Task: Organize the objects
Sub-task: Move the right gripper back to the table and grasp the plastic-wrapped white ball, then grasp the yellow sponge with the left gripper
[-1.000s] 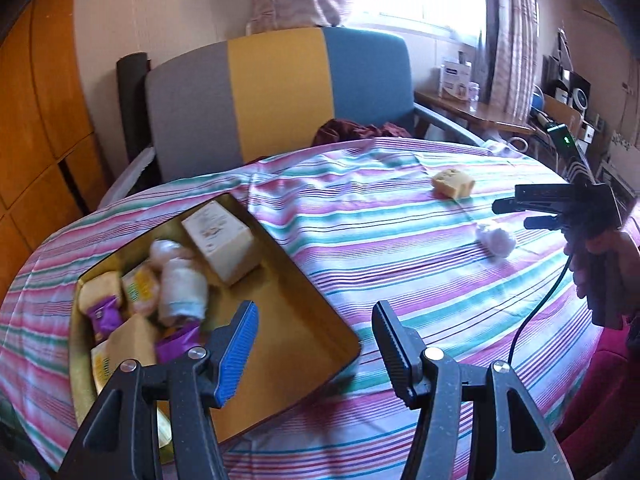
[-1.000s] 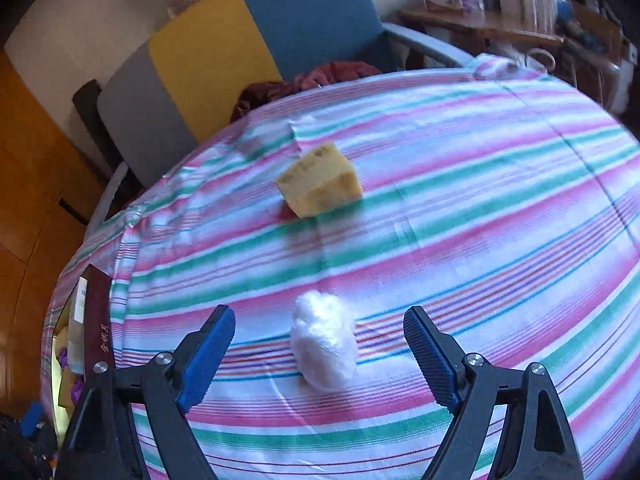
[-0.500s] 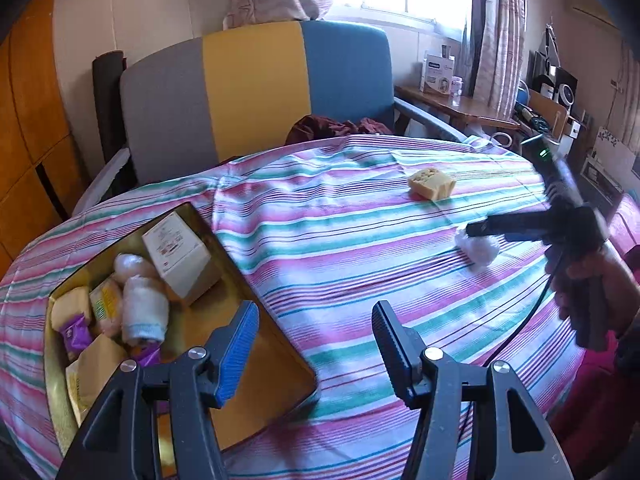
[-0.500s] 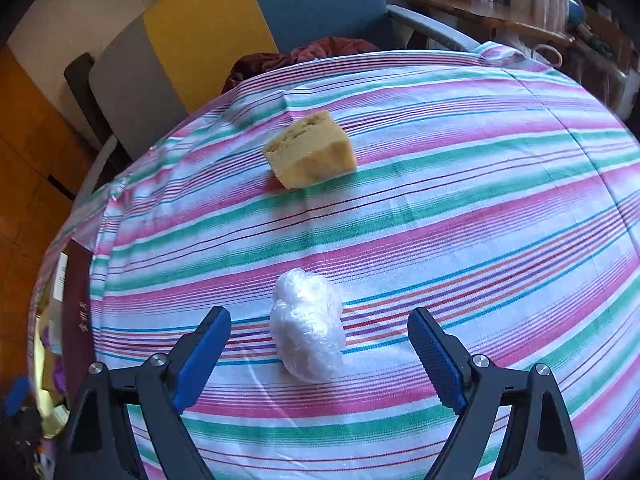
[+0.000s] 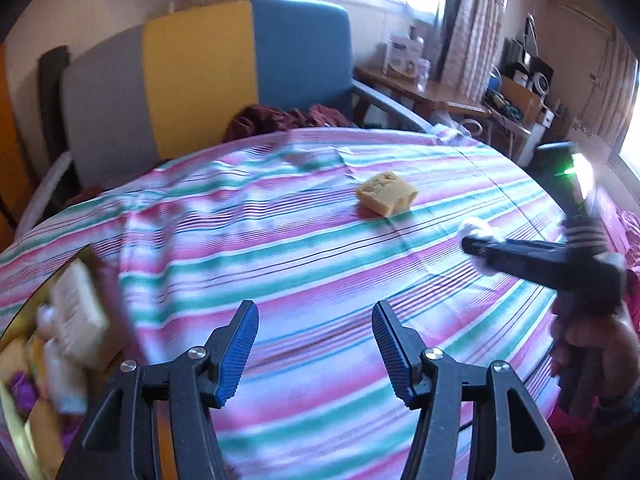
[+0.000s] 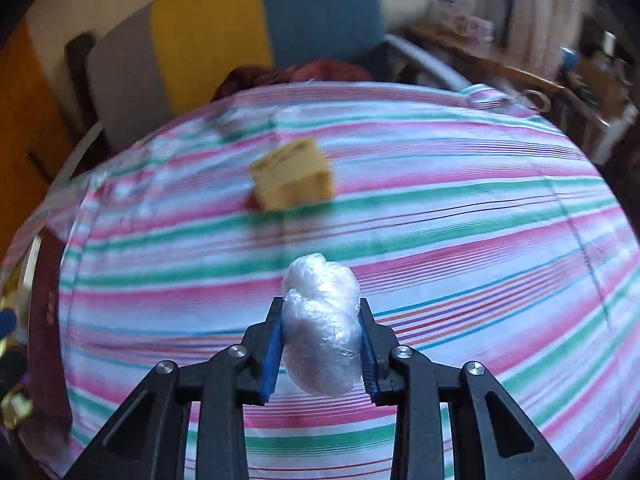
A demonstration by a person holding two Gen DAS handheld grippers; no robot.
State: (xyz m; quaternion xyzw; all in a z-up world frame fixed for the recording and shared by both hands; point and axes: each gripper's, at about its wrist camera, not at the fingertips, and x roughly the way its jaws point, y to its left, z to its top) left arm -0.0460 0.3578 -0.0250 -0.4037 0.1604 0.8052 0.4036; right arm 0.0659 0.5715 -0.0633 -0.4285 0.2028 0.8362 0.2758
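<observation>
plastic-wrapped bundle (image 6: pixel 322 328) in right claw (image 6: pixel 320 350)

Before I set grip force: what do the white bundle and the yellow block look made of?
White bundle: crinkled, glossy clear plastic film around something white, probably soft. Yellow block: matte, porous, likely sponge or cake; too blurred to be sure.

Bench (image 5: pixel 304 248), striped cloth: broad bare stretch lay ahead of the left claw (image 5: pixel 315 350), whose jaws stood wide apart with nothing between them.
Obstacles on cloth: yellow sponge block (image 5: pixel 386 198) toward the far side; gold tin (image 5: pixel 12 396) full of packets at the left edge.
Right side: right claw (image 5: pixel 474 245) reached in over the cloth, jaws filled by a plastic-wrapped bundle (image 6: pixel 322 330).
Far edge: armchair (image 5: pixel 208 68) stood close behind the bench.
</observation>
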